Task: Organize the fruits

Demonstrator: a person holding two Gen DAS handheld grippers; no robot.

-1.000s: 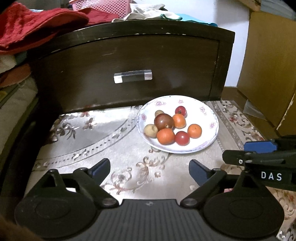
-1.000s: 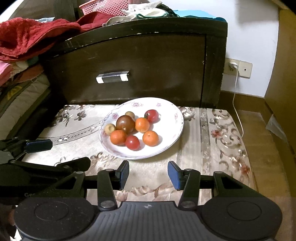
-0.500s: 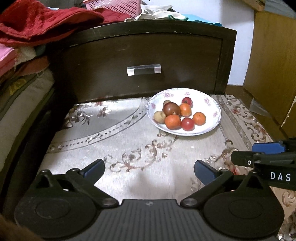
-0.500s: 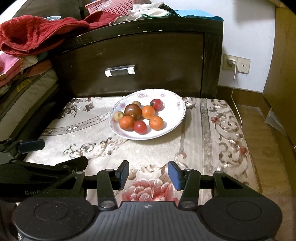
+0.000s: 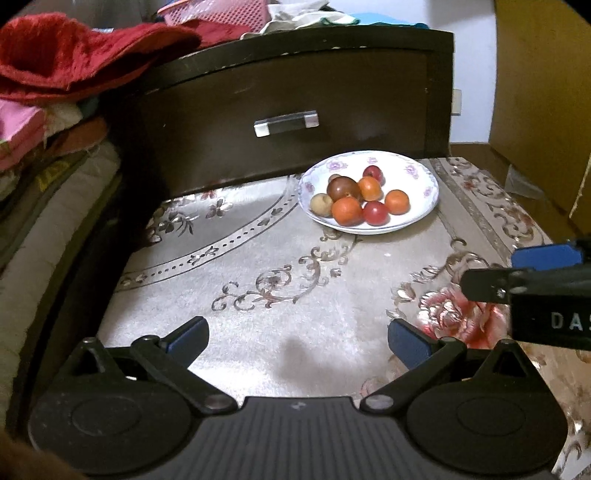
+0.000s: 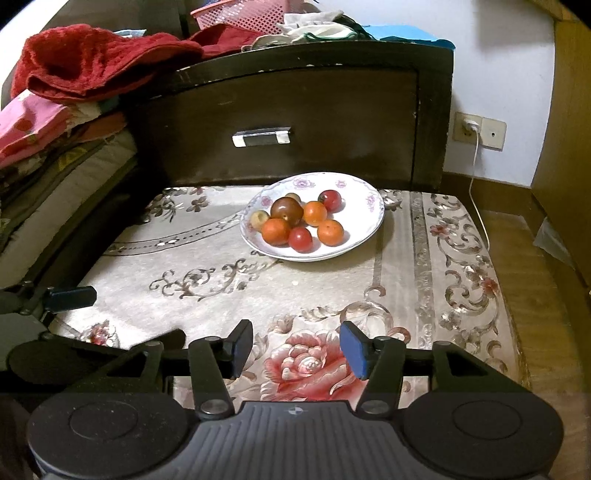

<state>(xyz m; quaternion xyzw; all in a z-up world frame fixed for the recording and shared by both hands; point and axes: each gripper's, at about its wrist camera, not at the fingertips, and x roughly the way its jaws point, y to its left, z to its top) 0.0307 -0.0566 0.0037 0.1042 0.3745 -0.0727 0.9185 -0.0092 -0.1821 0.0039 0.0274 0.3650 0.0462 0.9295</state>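
**Fruits on plate, both grippers clear of them**

Fruits are seen piled on a white floral plate at the far side of the tabletop, just in front of a dark wooden drawer front w/ a pale handle. In the pile: a dark brown-red fruit, three orange ones, two red ones & a small tan one at the left edge; another small fruit is half hidden behind the dark one. The fruits are clustered toward the plate's left half; its right part is bare. The tabletop is covered by a pale cloth w/ scroll & flower patterns.

The left gripper is held near the tabletop's near edge, well apart from the plate; its blue-padded fingers are spread wide w/ nothing between them. The right gripper is likewise held over the near part of the cloth, above a red rose motif; its fingers are opening, part-way apart, w/ nothing gripped. The right gripper is seen at the right edge of the left wrist view, just beside the left one.

Red fabric & a pink basket are stacked on top of the drawer unit. A wall socket w/ a white cable is seen at right
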